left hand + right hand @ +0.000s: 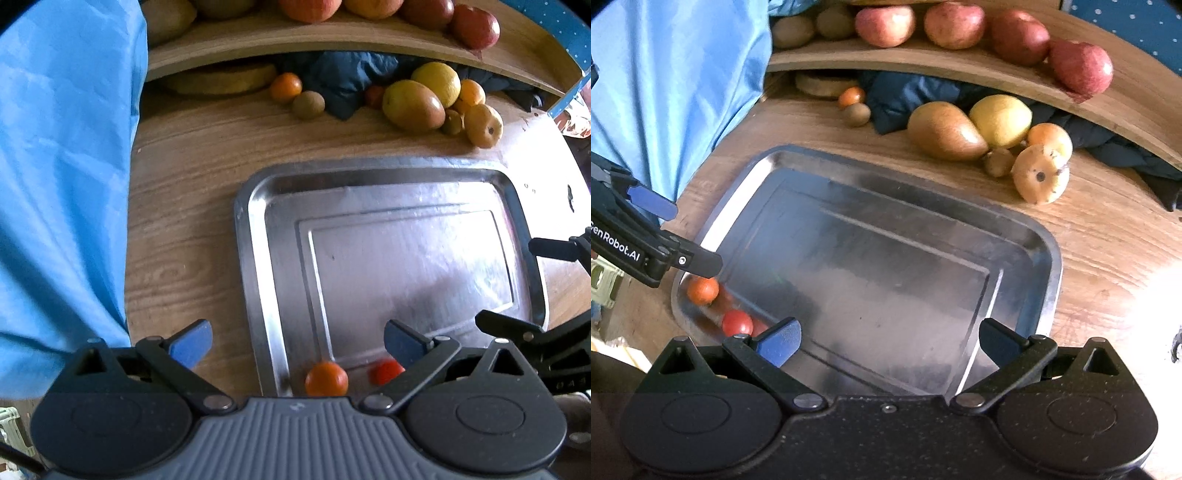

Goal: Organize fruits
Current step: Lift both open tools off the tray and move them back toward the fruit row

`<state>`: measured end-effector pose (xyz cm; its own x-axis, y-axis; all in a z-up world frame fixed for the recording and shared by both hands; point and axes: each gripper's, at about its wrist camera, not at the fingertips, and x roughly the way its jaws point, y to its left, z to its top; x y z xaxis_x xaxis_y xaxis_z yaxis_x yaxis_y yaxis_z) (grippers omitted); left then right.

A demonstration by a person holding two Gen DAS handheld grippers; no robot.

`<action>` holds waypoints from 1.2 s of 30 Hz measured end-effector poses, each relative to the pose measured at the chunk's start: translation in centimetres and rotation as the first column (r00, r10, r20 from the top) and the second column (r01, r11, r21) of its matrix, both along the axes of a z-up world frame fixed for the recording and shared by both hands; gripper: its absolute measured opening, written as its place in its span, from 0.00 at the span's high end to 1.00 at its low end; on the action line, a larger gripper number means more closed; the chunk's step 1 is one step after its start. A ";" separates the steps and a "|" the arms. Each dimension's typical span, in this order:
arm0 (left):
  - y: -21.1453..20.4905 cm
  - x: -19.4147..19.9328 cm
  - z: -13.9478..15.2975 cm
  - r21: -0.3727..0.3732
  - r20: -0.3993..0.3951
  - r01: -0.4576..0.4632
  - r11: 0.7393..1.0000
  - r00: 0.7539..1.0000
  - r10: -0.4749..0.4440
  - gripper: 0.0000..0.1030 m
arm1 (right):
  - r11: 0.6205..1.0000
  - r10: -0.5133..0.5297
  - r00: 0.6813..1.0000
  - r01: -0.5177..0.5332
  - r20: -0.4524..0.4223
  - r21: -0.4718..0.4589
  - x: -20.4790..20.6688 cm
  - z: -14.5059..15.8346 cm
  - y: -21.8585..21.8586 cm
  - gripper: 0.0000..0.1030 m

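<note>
A steel tray (255,236) (1049,266) lies on the wooden table. A small orange fruit (326,379) (702,290) and a small red fruit (386,370) (737,322) sit in its near left corner. My left gripper (297,345) (676,232) is open and empty just above that corner. My right gripper (889,345) is open and empty over the tray's near edge; its fingers (509,326) show in the left wrist view. Loose fruit lies beyond the tray: a pear (945,131), a lemon (1001,120), a yellow apple (1039,173), an orange (851,96) and a kiwi (857,113).
A curved wooden shelf (960,61) above the table carries red apples (1080,66) and kiwis. A blue cloth (62,166) (676,92) hangs at the left. A dark blue cloth (905,96) lies under the shelf behind the loose fruit.
</note>
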<state>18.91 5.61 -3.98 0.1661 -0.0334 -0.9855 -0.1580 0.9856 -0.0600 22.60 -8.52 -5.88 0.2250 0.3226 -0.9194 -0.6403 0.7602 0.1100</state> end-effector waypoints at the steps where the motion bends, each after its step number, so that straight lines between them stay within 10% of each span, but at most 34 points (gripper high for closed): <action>1: 0.2 0.3 0.0 0.000 0.003 0.000 1.000 1.000 0.000 0.01 | 1.000 -0.008 1.000 0.008 0.004 0.002 0.1 0.0 0.0 0.01; 18: 2.2 5.5 -0.2 -0.012 0.050 -0.022 1.000 0.998 0.023 0.01 | 0.992 -0.122 0.991 0.120 0.055 0.049 1.4 0.1 0.3 0.01; 36: 3.9 10.2 -1.0 -0.083 0.135 -0.183 0.980 0.972 0.193 0.01 | 0.996 -0.018 0.997 0.011 0.076 0.083 3.2 -0.5 5.3 0.01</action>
